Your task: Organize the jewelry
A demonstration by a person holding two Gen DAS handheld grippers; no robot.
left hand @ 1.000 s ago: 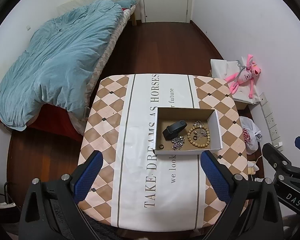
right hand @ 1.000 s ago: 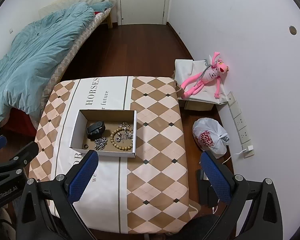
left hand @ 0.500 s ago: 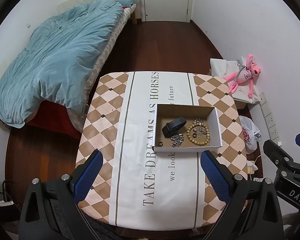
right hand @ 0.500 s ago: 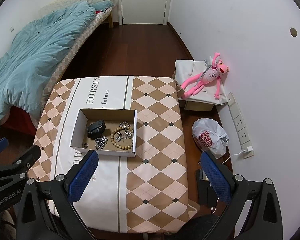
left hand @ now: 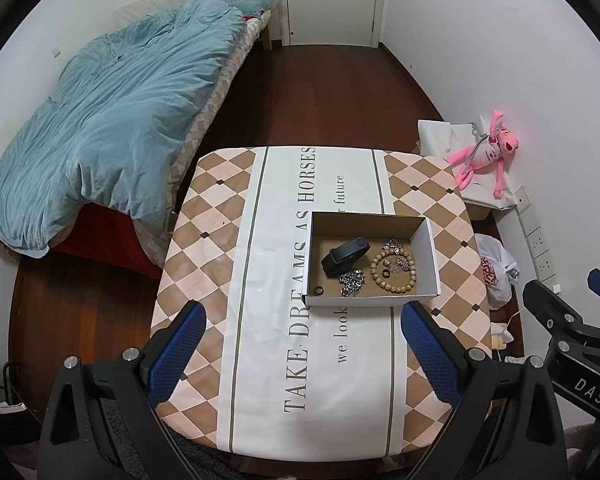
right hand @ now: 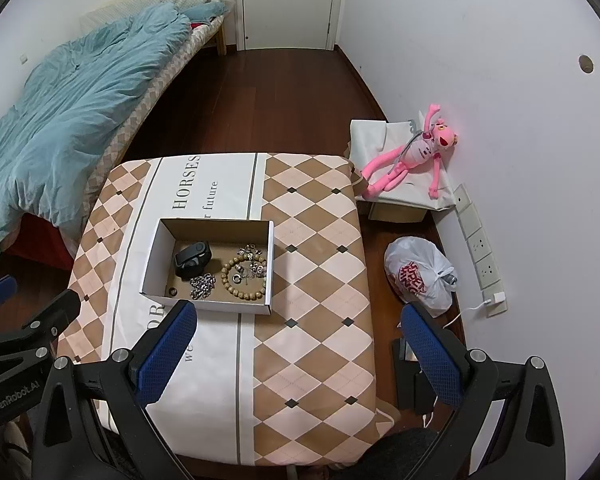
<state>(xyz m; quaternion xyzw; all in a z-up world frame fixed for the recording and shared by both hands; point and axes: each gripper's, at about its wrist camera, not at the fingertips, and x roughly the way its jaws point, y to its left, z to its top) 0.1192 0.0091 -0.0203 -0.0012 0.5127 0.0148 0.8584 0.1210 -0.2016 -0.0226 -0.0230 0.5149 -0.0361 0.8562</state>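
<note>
An open cardboard box (left hand: 430,258) (right hand: 156,252) stands on the table with the diamond-pattern cloth (left hand: 260,280) (right hand: 312,280). Inside lie a black wristband (left hand: 345,256) (right hand: 192,259), a wooden bead bracelet (left hand: 392,272) (right hand: 245,278), a silver chain (left hand: 352,283) (right hand: 202,285), a small dark ring (left hand: 318,290) (right hand: 172,291) and small silver pieces (left hand: 394,246) (right hand: 252,250). My left gripper (left hand: 302,354) is open and empty, high above the table's near half. My right gripper (right hand: 298,354) is open and empty, high above the table's near right.
A bed with a blue duvet (left hand: 112,120) stands left of the table. By the right wall are a pink plush toy (right hand: 416,160) on a covered box and a white plastic bag (right hand: 420,276) on the wood floor. A closed door (right hand: 288,0) is far back.
Both grippers have drifted slightly, so the table and box shift a little in view. Both stay open and empty. The jewelry has not moved.
</note>
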